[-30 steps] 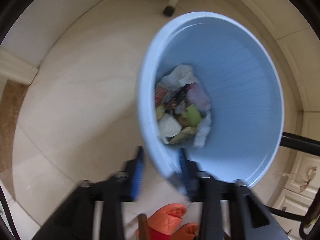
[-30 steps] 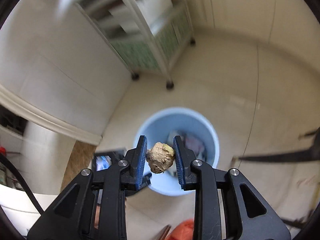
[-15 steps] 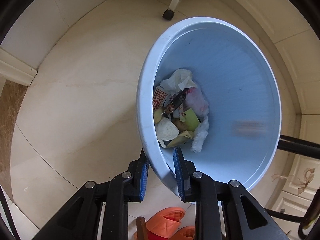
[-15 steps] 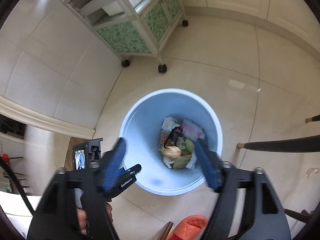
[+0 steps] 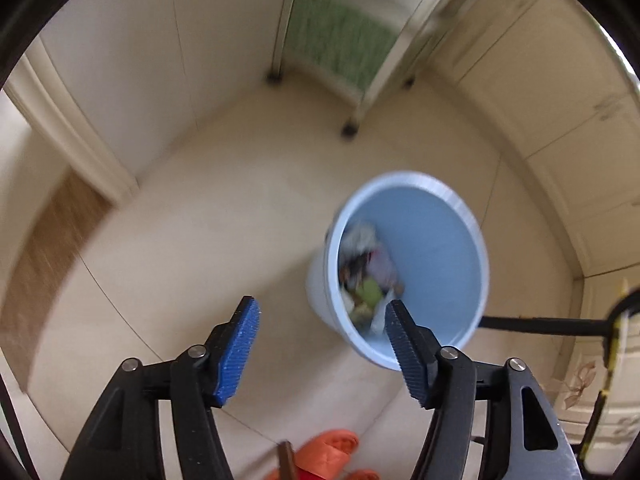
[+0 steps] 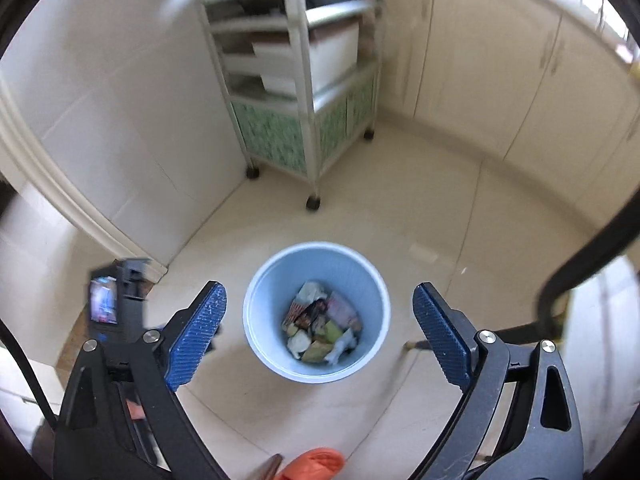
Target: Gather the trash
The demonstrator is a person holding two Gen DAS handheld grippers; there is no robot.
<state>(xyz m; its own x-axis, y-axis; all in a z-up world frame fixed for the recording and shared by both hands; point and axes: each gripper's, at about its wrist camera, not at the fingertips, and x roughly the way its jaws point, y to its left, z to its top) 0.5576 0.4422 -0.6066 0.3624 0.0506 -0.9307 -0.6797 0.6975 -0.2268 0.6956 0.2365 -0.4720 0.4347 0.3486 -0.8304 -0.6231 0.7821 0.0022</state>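
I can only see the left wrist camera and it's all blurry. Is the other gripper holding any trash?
Observer: No. The right gripper has nothing between its jaws, and they are opening.
Operator: Is the bin full up?
Observer: Not nearly. In the right wrist view the trash only covers the bottom of the blue bin.
Operator: What's that green smudge behind it?
Observer: A wheeled cart with green panels low down and white drawers on the shelves above.
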